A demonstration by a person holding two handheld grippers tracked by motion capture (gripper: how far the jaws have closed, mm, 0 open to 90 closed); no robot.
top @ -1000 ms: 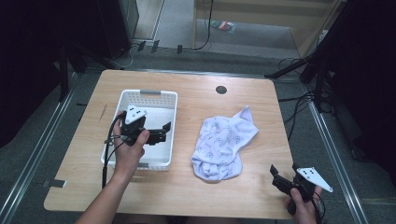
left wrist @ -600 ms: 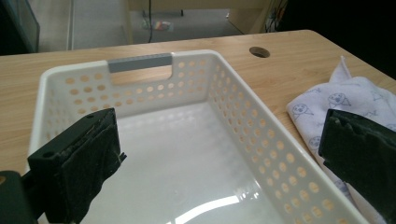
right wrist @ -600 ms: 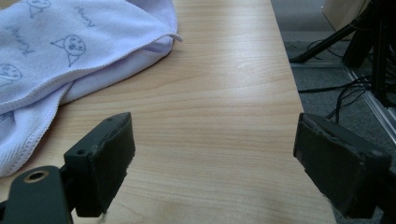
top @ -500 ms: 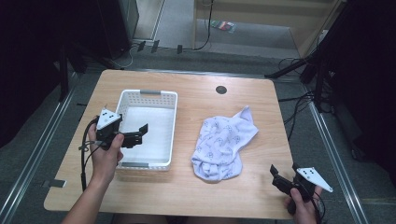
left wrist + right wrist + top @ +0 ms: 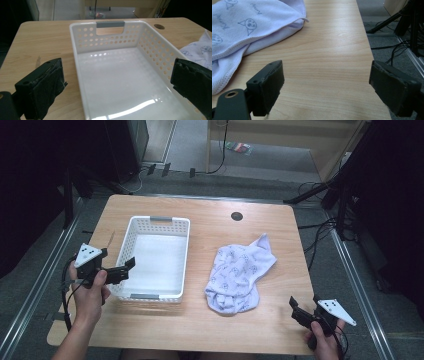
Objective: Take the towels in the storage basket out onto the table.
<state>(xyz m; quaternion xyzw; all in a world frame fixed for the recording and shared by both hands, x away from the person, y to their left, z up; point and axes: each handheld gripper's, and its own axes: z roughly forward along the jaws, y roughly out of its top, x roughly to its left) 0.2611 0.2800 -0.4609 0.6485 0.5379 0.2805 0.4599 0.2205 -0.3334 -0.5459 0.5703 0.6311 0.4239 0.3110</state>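
Two hand-held grippers, both spread wide and holding nothing: the left hand-held gripper (image 5: pixel 124 269) sits at the left rim of the one white basket (image 5: pixel 131 230), the right hand-held gripper (image 5: pixel 299 311) over the tabletop's (image 5: pixel 210 215) near right corner. One pale printed cloth (image 5: pixel 239 272) lies crumpled right of the basket, apart from it. Bare wood runs along the right edge.
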